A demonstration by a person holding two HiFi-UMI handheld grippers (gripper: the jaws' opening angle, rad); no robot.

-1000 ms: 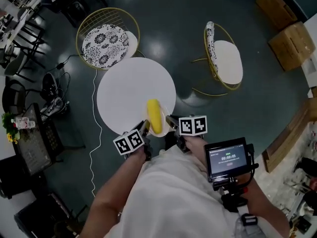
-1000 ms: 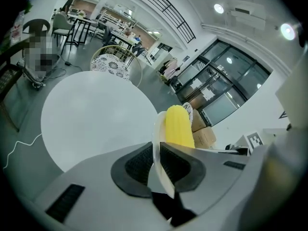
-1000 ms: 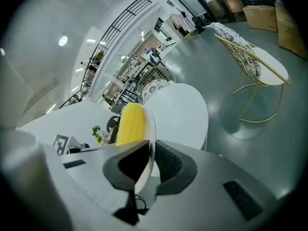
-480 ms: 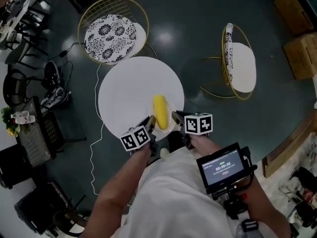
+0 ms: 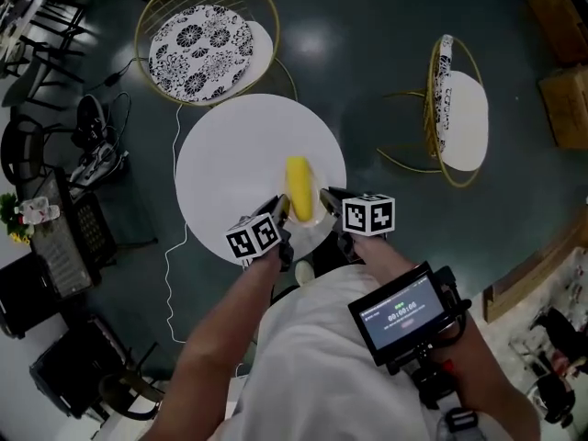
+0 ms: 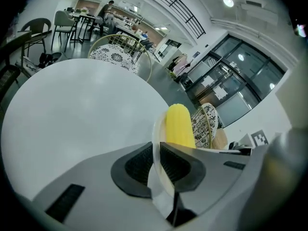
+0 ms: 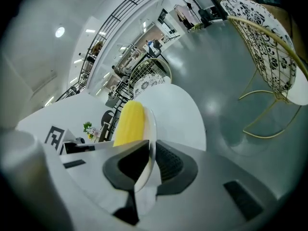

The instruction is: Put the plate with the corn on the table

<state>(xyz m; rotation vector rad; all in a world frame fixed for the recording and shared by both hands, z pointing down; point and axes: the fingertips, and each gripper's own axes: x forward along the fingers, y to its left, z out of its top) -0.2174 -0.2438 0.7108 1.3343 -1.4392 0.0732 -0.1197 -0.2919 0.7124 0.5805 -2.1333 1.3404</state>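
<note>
Yellow corn: lying on white plate, over round surface.
Left gripper: clamped on plate's left rim.
Right gripper: clamped on plate's right rim.

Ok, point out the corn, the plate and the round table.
corn (image 5: 299, 189): head view, middle of the cob.
plate (image 7: 151, 124): right gripper view, rim just above the jaws.
round white table (image 5: 234, 154): head view, bare top left of the corn.
</note>
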